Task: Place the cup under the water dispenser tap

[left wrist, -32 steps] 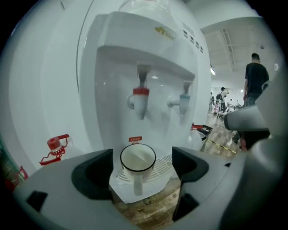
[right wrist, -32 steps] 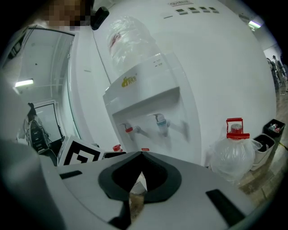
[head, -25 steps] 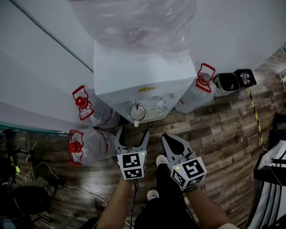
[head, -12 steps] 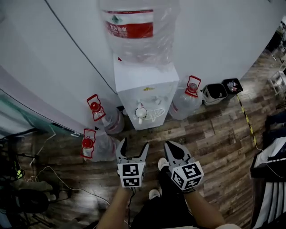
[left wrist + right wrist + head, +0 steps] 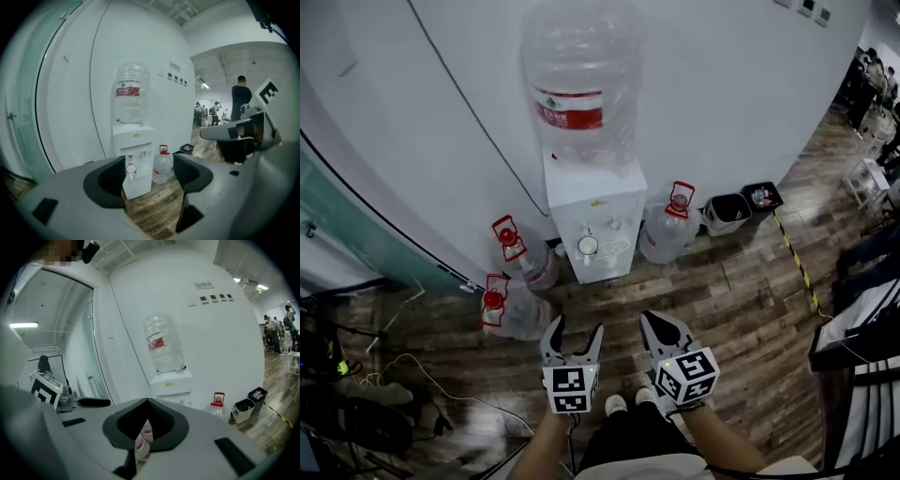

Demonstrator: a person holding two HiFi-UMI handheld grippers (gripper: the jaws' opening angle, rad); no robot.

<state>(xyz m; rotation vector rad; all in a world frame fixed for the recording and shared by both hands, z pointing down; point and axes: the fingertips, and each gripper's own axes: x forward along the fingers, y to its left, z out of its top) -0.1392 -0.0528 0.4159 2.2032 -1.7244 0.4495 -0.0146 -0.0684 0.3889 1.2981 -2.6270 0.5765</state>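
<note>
1. The cup (image 5: pixel 588 246) stands on the drip tray (image 5: pixel 615 248) of the water dispenser (image 5: pixel 592 211), below a tap (image 5: pixel 131 158). It is at 12 o'clock from both grippers and well apart from them. It looks placed already, so I judge the main risk to be a fresh reach that nudges it out from under the tap.
2. The left gripper (image 5: pixel 575 330) has its jaws apart and closing, with nothing between them. If it returns to the cup with narrowed jaws, one tip could strike the wall of the light cup and tip it over.
3. The right gripper (image 5: pixel 654 323) has its jaws together and is empty. Like that it can only push, so brushing the tray would shove the cup sideways.
4. Spare bottles (image 5: pixel 530 265) lie on the floor (image 5: pixel 741 300) at 10 o'clock from the left gripper. Another bottle (image 5: pixel 667 230) stands at 1 o'clock. A careless step could roll one against the dispenser and jolt the cup.
5. I cannot tell whether the cup sits squarely under the spout. If it is off-centre, water would miss it.
</note>
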